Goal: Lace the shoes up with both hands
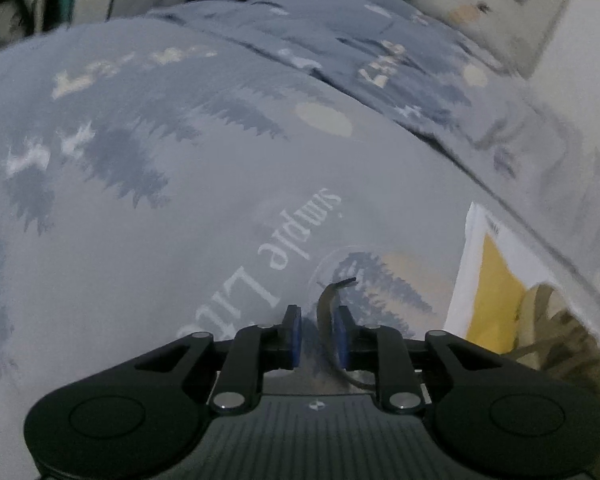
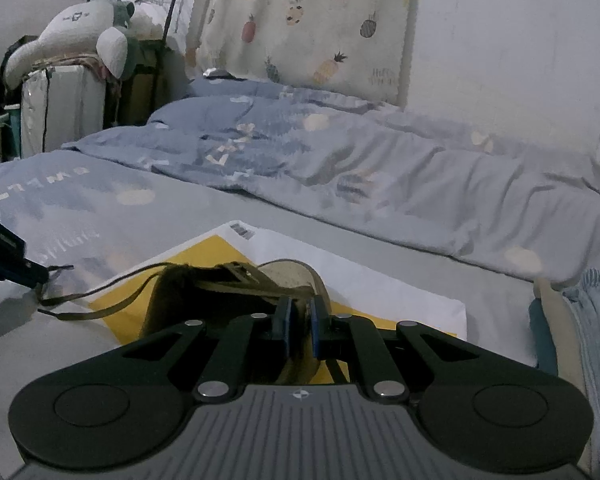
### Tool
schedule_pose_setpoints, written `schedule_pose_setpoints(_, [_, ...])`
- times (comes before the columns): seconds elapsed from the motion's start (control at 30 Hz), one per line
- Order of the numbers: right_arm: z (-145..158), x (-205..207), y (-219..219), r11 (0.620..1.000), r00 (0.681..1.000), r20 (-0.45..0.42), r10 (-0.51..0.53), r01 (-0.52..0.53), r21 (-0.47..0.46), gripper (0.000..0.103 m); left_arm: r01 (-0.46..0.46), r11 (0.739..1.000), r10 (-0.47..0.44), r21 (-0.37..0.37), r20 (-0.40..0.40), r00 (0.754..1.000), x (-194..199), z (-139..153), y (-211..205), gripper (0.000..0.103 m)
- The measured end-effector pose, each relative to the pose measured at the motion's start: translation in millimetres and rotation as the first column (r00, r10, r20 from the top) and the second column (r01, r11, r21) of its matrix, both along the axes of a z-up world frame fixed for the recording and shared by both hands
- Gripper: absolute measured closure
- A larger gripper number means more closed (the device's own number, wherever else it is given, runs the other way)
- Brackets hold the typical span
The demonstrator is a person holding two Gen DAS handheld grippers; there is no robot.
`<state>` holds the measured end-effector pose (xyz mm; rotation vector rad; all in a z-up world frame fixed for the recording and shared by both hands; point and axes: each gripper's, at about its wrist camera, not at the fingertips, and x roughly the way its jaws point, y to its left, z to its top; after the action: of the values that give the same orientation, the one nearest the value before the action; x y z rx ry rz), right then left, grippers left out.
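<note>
Now steadying shoe (image 2: 236, 292) collar, right tool (image 2: 300, 328) pinching it; left tool (image 1: 319, 334) slightly spread, lace tip (image 1: 334, 292) lying loosely between, shoe off rightward.

Shoe (image 1: 556, 320) cut off at frame edge, blurred; bedding (image 1: 180, 160) motion-smeared.
</note>
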<state>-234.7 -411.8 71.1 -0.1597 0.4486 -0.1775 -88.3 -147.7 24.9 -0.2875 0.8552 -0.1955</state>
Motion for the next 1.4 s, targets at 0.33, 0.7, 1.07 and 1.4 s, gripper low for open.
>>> schedule_pose_setpoints(0.33, [4.1, -4.3, -3.7, 1.000, 1.000, 0.026, 0.006, -0.007, 0.018, 0.096, 0.119, 0.971, -0.134, 0.209, 0.062, 0.989, 6.0, -3.9, -31.1, 0.084])
schedule_pose_setpoints(0.7, [21.6, -19.4, -21.2, 0.981, 0.983, 0.182, -0.015, -0.021, 0.192, 0.085, 0.197, 0.980, -0.201, 0.043, 0.285, 0.937, -14.4, 26.2, -44.7, 0.102])
schedule_pose_setpoints(1.07, [35.9, -26.3, -62.5, 0.746, 0.966, 0.258, 0.005, -0.176, 0.642, 0.073, 0.524, 0.848, -0.462, 0.081, 0.598, 0.655, -98.6, 58.2, -104.2, 0.102])
schedule_pose_setpoints(1.4, [32.8, -17.8, -82.3, 0.612, 0.969, 0.248, 0.007, -0.200, 0.765, 0.073, 0.614, 0.779, -0.541, 0.127, 0.631, 0.555, -121.1, 53.4, -116.7, 0.102])
